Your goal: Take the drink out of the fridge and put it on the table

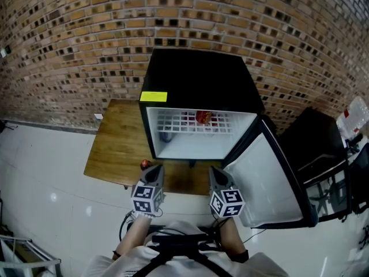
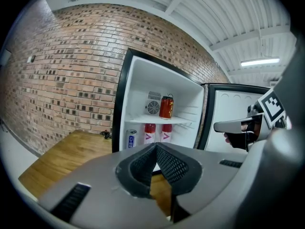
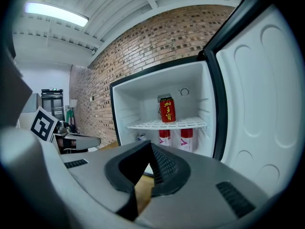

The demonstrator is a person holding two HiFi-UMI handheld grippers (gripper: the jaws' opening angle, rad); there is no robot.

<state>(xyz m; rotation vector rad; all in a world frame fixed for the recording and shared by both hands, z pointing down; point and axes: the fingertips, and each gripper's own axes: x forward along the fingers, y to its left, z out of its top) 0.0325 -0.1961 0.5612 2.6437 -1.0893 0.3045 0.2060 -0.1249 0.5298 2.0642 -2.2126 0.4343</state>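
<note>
A black mini fridge (image 1: 196, 79) stands on a wooden table (image 1: 118, 143) with its door (image 1: 262, 183) swung open to the right. On its wire shelf stands a red drink can (image 1: 203, 118) (image 2: 166, 107) (image 3: 167, 110). Below the shelf are two red-and-white bottles (image 2: 149, 133) (image 3: 186, 138) and a blue-and-white can (image 2: 132, 138). My left gripper (image 1: 157, 167) (image 2: 155, 144) and right gripper (image 1: 213, 169) (image 3: 150, 143) hover side by side in front of the opening, well short of the drinks. Both are shut and hold nothing.
The open door stands close to the right of my right gripper. A small red object (image 1: 144, 164) lies at the table's near edge by my left gripper. A black stand (image 1: 314, 143) sits right of the fridge. A brick wall (image 1: 86, 27) runs behind.
</note>
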